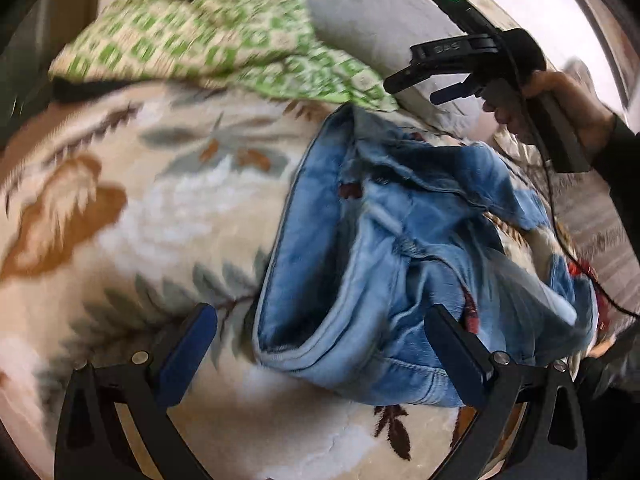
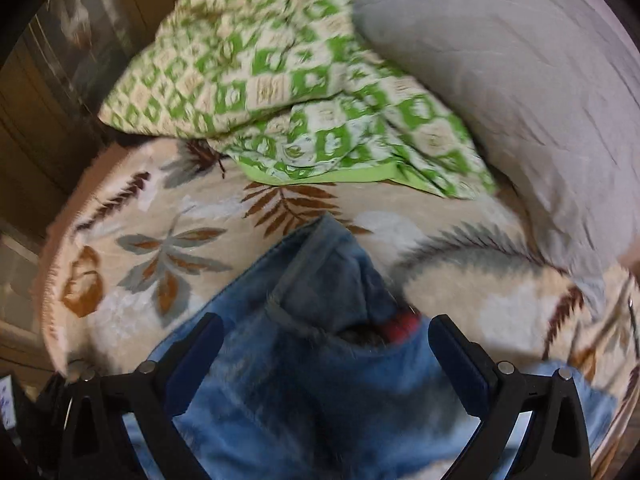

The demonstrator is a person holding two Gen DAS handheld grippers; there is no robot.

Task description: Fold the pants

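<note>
The blue jeans [image 1: 360, 240] lie in a bunched heap on a furry blanket [image 1: 120, 220] with leaf shapes on it. In the left wrist view, one long edge of the jeans runs straight up and down, and the rest is crumpled and folded over itself toward the right. Small red bits show in the folds.

The left tool [image 1: 320, 344] hangs low over the near end of the jeans. Its two blue fingers are far apart and hold nothing; the hem of the jeans sits between them.

The right tool [image 1: 420, 84] is up above the far right side of the jeans, in the air. A hand [image 1: 552, 104] in a dark sleeve grips its handle, and a thin black cord hangs down from it. In its own camera, the right tool [image 2: 326, 344] has its fingers spread wide too, with blue cloth under them and nothing pinched.

Past the jeans lie a green and white checked cloth [image 2: 280, 80] and a grey pillow [image 2: 500, 80].

Both views are smeared, so the seams and pockets are hard to make out. I cannot tell which part of the jeans is the waist. The right end of the jeans is cut off near the picture edge.
</note>
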